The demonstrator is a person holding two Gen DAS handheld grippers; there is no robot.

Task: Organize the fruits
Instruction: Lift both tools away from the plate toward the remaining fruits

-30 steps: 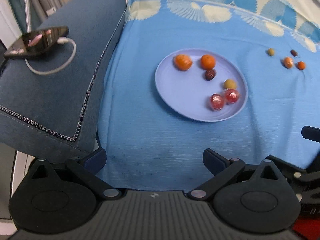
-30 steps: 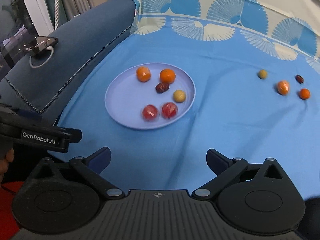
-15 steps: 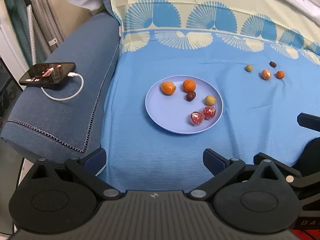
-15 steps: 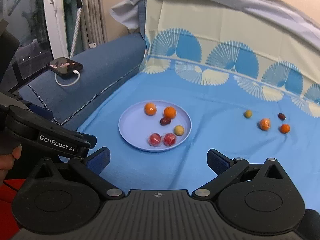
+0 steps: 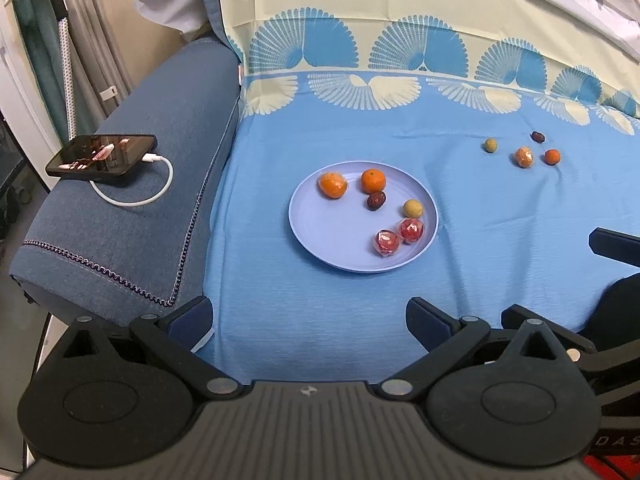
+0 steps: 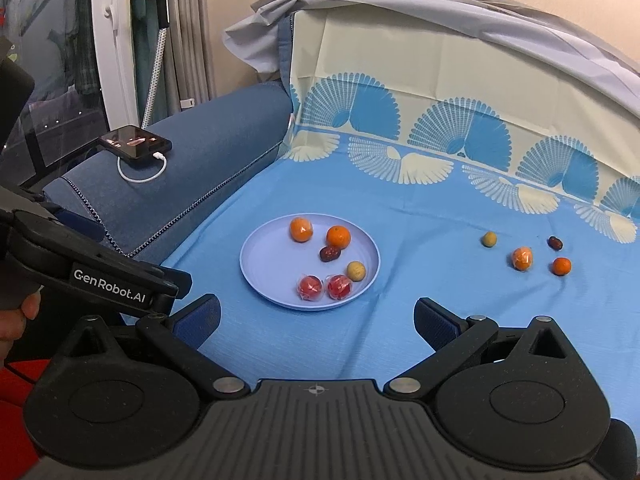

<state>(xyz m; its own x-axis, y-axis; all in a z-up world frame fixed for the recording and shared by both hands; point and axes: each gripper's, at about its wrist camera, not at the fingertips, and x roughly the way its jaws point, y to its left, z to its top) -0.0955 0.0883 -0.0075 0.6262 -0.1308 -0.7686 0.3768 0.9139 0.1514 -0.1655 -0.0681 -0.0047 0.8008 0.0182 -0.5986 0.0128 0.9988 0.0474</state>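
Fruits: six on plate (image 5: pixel 320 236) ahead of wide-spread left gripper (image 5: pixel 308 320); four loose, far right. Right gripper (image 6: pixel 316 320) wide too; wrapped kinds unclear.

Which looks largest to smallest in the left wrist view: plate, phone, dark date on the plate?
1. Round lilac plate
2. Black phone on the sofa arm
3. Dark brown date, clearly smallest

Their distances from the camera differ slightly, but the size gaps are wide.

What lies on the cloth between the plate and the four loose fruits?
Nothing: between the plate and the loose fruits, the right wrist view shows only bare blue cloth.
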